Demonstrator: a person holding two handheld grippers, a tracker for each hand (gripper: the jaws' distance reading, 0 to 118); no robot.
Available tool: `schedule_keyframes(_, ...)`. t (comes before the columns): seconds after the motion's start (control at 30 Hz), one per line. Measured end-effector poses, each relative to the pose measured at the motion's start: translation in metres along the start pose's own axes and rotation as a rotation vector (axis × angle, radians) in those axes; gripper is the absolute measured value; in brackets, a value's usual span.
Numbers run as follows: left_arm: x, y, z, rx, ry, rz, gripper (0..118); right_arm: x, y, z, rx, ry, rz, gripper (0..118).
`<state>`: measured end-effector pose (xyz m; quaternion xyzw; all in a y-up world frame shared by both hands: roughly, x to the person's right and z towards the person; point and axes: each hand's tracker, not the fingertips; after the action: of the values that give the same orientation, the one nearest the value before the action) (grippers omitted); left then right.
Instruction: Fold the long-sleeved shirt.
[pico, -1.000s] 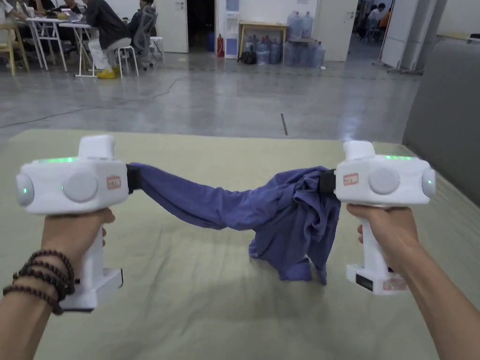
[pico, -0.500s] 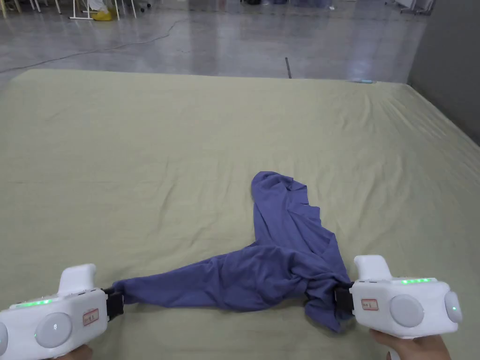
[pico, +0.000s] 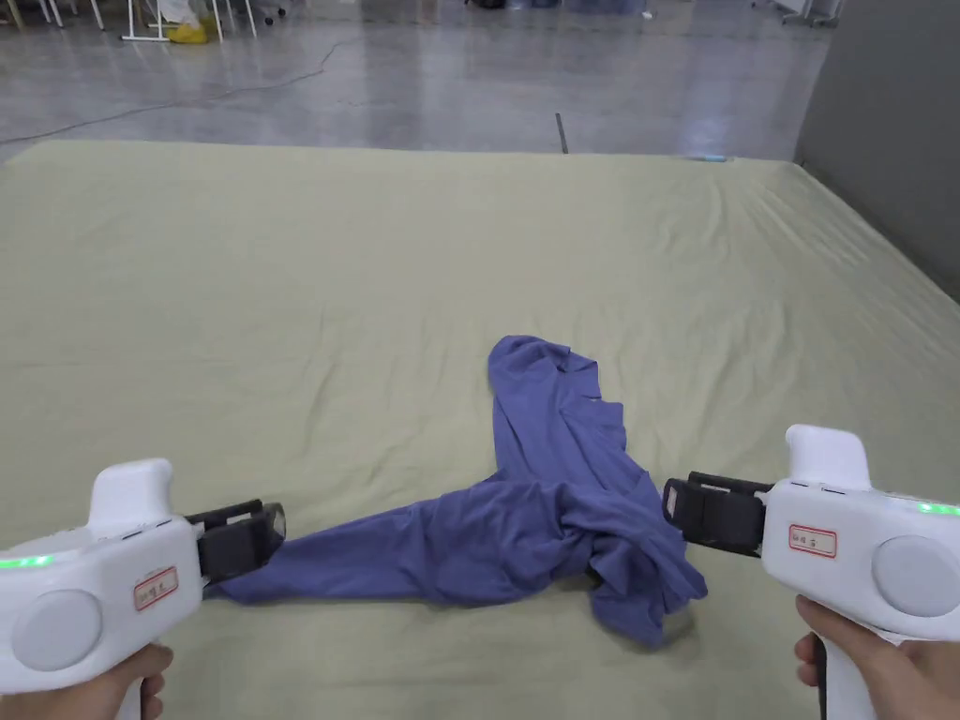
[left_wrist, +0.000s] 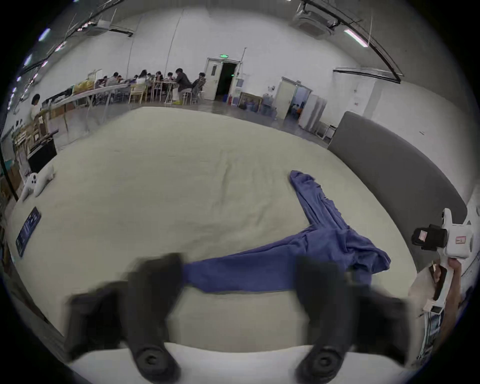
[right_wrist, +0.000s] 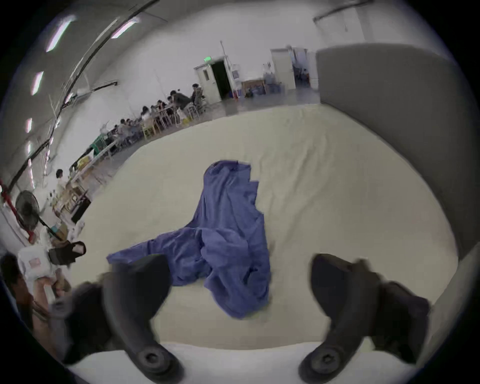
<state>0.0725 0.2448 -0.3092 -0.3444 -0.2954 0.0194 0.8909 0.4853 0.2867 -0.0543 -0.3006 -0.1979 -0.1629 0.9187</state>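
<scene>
The blue long-sleeved shirt (pico: 553, 506) lies bunched on the pale green sheet (pico: 375, 281). One sleeve stretches left and another part reaches away from me. My left gripper (pico: 267, 530) hovers open just above the left sleeve end. In the left gripper view (left_wrist: 239, 272) its jaws stand wide apart with the shirt (left_wrist: 298, 262) lying beyond them. My right gripper (pico: 677, 502) is open too, beside the crumpled right side of the shirt. The right gripper view (right_wrist: 239, 280) has the jaws spread wide and the shirt (right_wrist: 226, 233) resting free on the sheet.
A grey padded panel (pico: 881, 141) borders the sheet on the right. Bare concrete floor (pico: 422, 84) lies past the far edge. In the left gripper view, a dark flat device (left_wrist: 28, 231) and a white controller (left_wrist: 33, 181) rest at the sheet's left edge; people (left_wrist: 179, 83) sit at tables far off.
Both grippers lowered the shirt onto the sheet, then opened and let go. They have drawn back a little from the cloth. The head camera tilted down.
</scene>
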Motion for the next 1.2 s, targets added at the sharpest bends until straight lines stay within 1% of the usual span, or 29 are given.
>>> schedule_keyframes(0.03,0.003,-0.001,-0.006,0.002,0.021,-0.012,15,-0.002,-0.002,0.0,0.004,-0.049,0.031,42)
schedule_keyframes(0.07,0.006,-0.002,-0.015,-0.028,0.071,-0.043,0,-0.004,-0.002,-0.005,-0.035,-0.099,0.057,2)
schedule_keyframes(0.1,0.007,-0.003,-0.02,-0.028,0.093,-0.053,0,-0.004,-0.007,-0.011,-0.048,-0.152,0.064,2)
schedule_keyframes(0.13,0.008,-0.008,-0.018,-0.068,0.055,-0.056,0,-0.004,-0.008,-0.012,-0.055,-0.117,0.038,2)
schedule_keyframes(0.17,0.009,-0.009,-0.022,-0.088,0.012,-0.044,0,-0.003,-0.01,-0.011,-0.111,-0.068,0.017,2)
schedule_keyframes(0.2,0.009,-0.009,-0.025,-0.076,-0.002,-0.017,0,-0.002,-0.012,-0.009,-0.114,-0.035,-0.006,2)
schedule_keyframes(0.27,0.008,-0.013,-0.025,-0.08,0.012,-0.024,0,0.002,-0.012,-0.015,-0.091,-0.052,0.007,2)
schedule_keyframes(0.3,0.005,-0.012,-0.03,-0.069,0.072,-0.036,4,0.0,-0.011,-0.016,-0.097,-0.069,0.038,2)
schedule_keyframes(0.33,0.001,-0.011,-0.037,-0.064,0.125,-0.035,30,0.001,-0.011,-0.016,-0.102,-0.072,0.043,2)
schedule_keyframes(0.37,-0.005,-0.01,-0.047,-0.099,0.144,-0.042,91,0.0,-0.008,-0.017,-0.101,-0.069,0.037,2)
schedule_keyframes(0.4,-0.01,-0.009,-0.06,-0.155,0.159,-0.035,107,0.002,-0.007,-0.018,-0.104,-0.061,0.024,2)
schedule_keyframes(0.43,-0.016,-0.01,-0.074,-0.231,0.196,-0.026,107,0.003,-0.007,-0.02,-0.111,-0.056,0.013,2)
schedule_keyframes(0.53,-0.024,-0.015,-0.1,-0.296,0.23,0.0,102,0.005,-0.007,-0.023,-0.117,-0.058,0.014,2)
schedule_keyframes(0.6,-0.026,-0.022,-0.116,-0.322,0.233,0.007,101,0.005,-0.007,-0.026,-0.123,-0.066,0.022,2)
schedule_keyframes(0.63,-0.024,-0.027,-0.12,-0.345,0.273,0.009,95,0.005,-0.008,-0.028,-0.127,-0.067,0.023,2)
schedule_keyframes(0.67,-0.022,-0.03,-0.125,-0.34,0.31,-0.022,74,0.006,-0.009,-0.03,-0.132,-0.068,0.022,2)
schedule_keyframes(0.7,-0.015,-0.031,-0.119,-0.312,0.317,-0.075,68,0.006,-0.009,-0.032,-0.142,-0.073,0.021,2)
schedule_keyframes(0.73,-0.008,-0.03,-0.112,-0.283,0.251,-0.09,42,0.007,-0.009,-0.034,-0.151,-0.076,0.023,2)
schedule_keyframes(0.77,-0.003,-0.028,-0.109,-0.268,0.189,-0.057,5,0.006,-0.007,-0.038,-0.157,-0.079,0.029,2)
schedule_keyframes(0.8,0.004,-0.026,-0.102,-0.256,0.206,-0.051,5,0.006,-0.003,-0.044,-0.166,-0.076,0.035,2)
schedule_keyframes(0.83,0.008,-0.024,-0.1,-0.247,0.221,-0.097,5,0.007,0.003,-0.051,-0.174,-0.073,0.043,2)
schedule_keyframes(0.9,0.011,-0.019,-0.097,-0.231,0.216,-0.098,5,0.006,0.024,-0.064,-0.158,-0.074,0.064,2)
schedule_keyframes(0.97,0.006,-0.012,-0.095,-0.223,0.189,-0.072,5,0.007,0.053,-0.081,-0.135,-0.022,0.072,2)
schedule_keyframes(1.0,0.005,-0.01,-0.094,-0.212,0.197,-0.058,5,0.01,0.071,-0.096,-0.132,-0.002,0.057,7)
schedule_keyframes(1.03,0.004,-0.008,-0.093,-0.206,0.199,-0.051,5,0.012,0.083,-0.108,-0.138,0.007,0.055,33)
schedule_keyframes(1.07,0.001,-0.005,-0.093,-0.207,0.194,-0.054,5,0.014,0.097,-0.128,-0.155,0.015,0.048,91)
schedule_keyframes(1.1,0.0,-0.003,-0.092,-0.203,0.185,-0.051,5,0.014,0.109,-0.15,-0.2,0.003,0.053,116)
schedule_keyframes(1.13,0.0,-0.002,-0.09,-0.198,0.177,-0.045,5,0.013,0.116,-0.174,-0.25,-0.018,0.078,118)
schedule_keyframes(1.2,0.001,-0.001,-0.089,-0.194,0.168,-0.043,5,0.014,0.127,-0.215,-0.273,-0.001,0.108,115)
